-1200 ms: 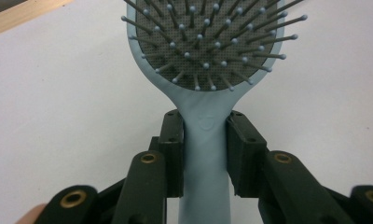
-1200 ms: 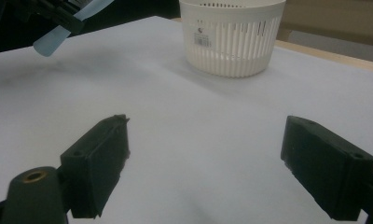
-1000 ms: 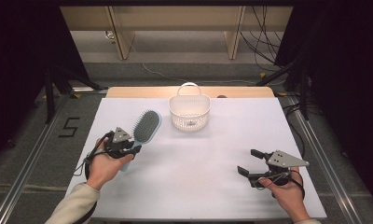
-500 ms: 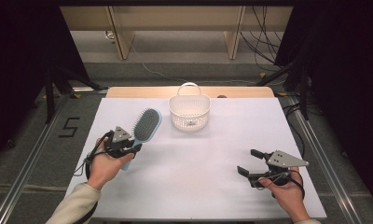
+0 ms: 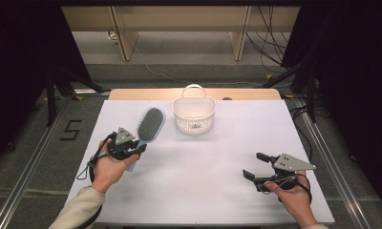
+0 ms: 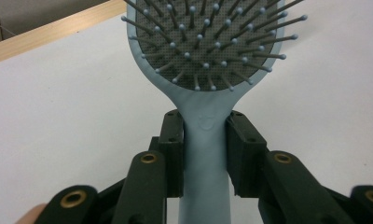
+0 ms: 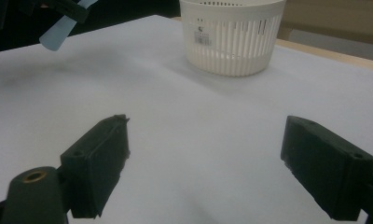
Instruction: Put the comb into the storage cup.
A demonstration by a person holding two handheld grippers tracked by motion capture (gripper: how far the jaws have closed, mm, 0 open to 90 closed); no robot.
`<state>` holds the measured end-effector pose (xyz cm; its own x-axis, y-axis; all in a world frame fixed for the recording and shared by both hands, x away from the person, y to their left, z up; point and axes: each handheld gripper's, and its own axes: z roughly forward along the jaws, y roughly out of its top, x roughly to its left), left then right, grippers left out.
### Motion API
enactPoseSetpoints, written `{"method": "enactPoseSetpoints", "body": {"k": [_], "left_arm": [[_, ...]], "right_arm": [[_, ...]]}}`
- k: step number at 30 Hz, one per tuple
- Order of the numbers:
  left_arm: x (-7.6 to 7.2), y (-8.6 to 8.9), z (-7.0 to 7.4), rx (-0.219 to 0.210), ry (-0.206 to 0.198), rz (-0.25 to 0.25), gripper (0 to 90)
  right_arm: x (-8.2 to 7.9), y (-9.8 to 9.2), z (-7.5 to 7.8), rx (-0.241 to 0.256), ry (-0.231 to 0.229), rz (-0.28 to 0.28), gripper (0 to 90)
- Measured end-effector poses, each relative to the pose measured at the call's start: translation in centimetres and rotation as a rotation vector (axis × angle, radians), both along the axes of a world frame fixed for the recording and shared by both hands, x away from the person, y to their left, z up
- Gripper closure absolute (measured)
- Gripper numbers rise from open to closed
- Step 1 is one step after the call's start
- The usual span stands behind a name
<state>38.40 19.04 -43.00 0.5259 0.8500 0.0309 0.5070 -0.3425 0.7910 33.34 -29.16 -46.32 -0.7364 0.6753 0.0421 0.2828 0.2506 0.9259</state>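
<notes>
Your left gripper (image 5: 134,151) sits close to the table's (image 5: 217,191) left edge, with lots of bare white surface toward the middle and front. One hairbrush (image 5: 150,126), one white basket (image 5: 194,114), two grippers. The brush is at the left, just left of the basket, bristles up, its handle squeezed between the left jaws. Your left hand (image 5: 108,169) angles it toward the far side. Over on the right, your right gripper (image 5: 256,165) has its jaws wide apart, low near the front edge, pointing left.
</notes>
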Motion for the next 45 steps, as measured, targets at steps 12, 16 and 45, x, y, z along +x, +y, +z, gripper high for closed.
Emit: {"method": "enactPoseSetpoints", "body": {"k": [12, 16, 45], "left_arm": [[0.1, -0.2, 0.4, -0.013, -0.011, -0.004, 70.0], [0.3, -0.3, 0.6, -0.017, -0.018, -0.005, 70.0], [0.8, -0.9, 1.6, -0.045, -0.053, -0.002, 70.0]], "right_arm": [[0.0, 0.0, 0.0, 0.001, 0.000, 0.001, 15.9], [0.0, 0.0, 0.0, 0.001, -0.001, 0.001, 15.9], [0.0, 0.1, 0.0, 0.005, 0.002, -0.001, 15.9]]}}
